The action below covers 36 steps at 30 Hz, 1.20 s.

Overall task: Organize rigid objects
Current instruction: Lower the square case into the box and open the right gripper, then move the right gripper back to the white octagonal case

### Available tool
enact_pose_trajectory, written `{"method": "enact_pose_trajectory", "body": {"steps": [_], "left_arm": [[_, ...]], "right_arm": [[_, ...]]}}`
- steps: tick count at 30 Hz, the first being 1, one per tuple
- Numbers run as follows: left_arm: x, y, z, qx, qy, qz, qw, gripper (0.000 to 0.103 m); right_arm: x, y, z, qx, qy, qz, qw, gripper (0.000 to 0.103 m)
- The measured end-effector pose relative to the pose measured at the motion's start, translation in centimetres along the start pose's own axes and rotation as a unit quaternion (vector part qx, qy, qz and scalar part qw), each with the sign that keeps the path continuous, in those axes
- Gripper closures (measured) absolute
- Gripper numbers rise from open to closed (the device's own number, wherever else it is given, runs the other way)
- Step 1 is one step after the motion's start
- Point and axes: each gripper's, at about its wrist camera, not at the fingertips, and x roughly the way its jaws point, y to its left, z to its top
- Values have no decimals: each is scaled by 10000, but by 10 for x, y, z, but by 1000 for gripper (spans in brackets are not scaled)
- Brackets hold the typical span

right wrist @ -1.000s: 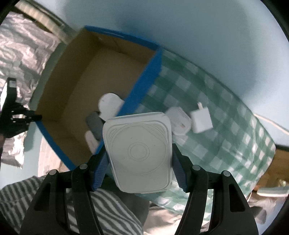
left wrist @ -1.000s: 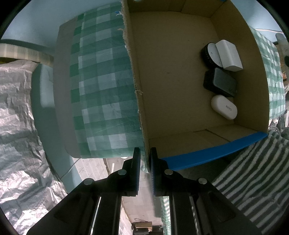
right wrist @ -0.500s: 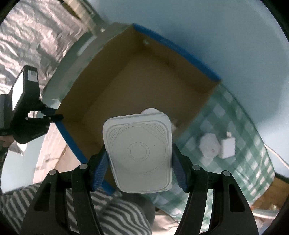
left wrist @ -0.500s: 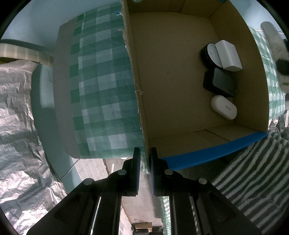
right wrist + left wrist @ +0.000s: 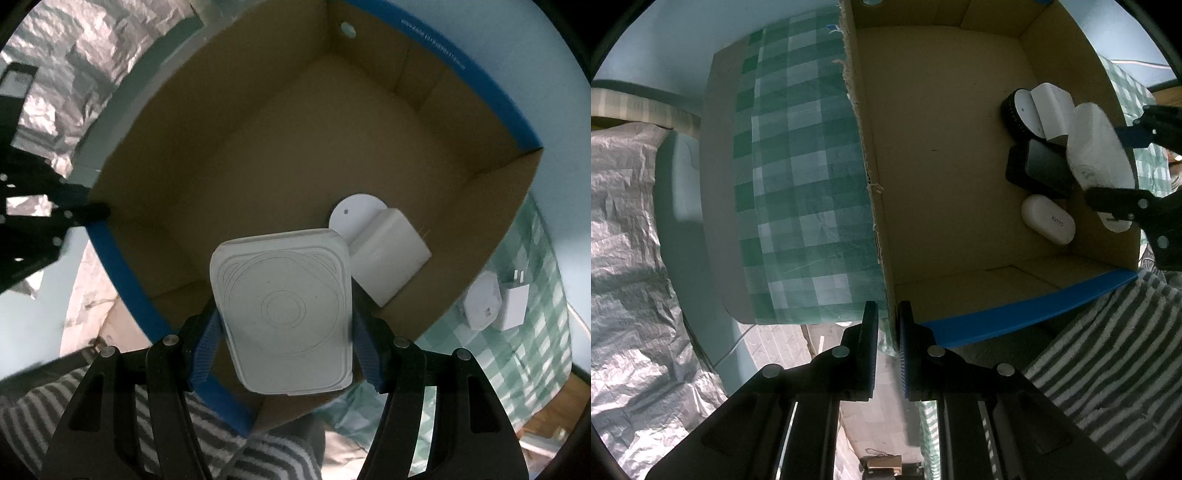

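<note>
Now white pad between right tongs

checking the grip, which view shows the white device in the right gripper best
The right wrist view: the white device fills the centre, face on, both pads pressed to its sides. The left wrist view shows it edge-on at the frame's rim.

Matt cardboard box (frayed edge); woven cloth.

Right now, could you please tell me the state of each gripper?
Left gripper: shut on the cardboard box wall.
Right gripper: shut on a white rounded-rectangular device, over the box.
</note>
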Motion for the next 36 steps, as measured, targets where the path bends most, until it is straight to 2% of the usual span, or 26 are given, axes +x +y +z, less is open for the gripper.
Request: {"method": "enact_pose_trajectory", "body": {"steps": [10,17,27,36], "left_arm": [[0,-1,0,1,-10,-3,10000,93],[0,0,-1,15,2,-2,10000,92],[-1,0,-2,18,-7,14,10000,92],[-3,-1,-4,42,-11,57,10000,92]], "right_arm": [[10,-1,-3,-27,14,-12,10000,39],[-8,-12,-4,99,-234,26,9997,40],[-47,-22,-22,-19,-697,9,9976,40],[-82,-37,-39,2,-944,-53,9955,40]]}}
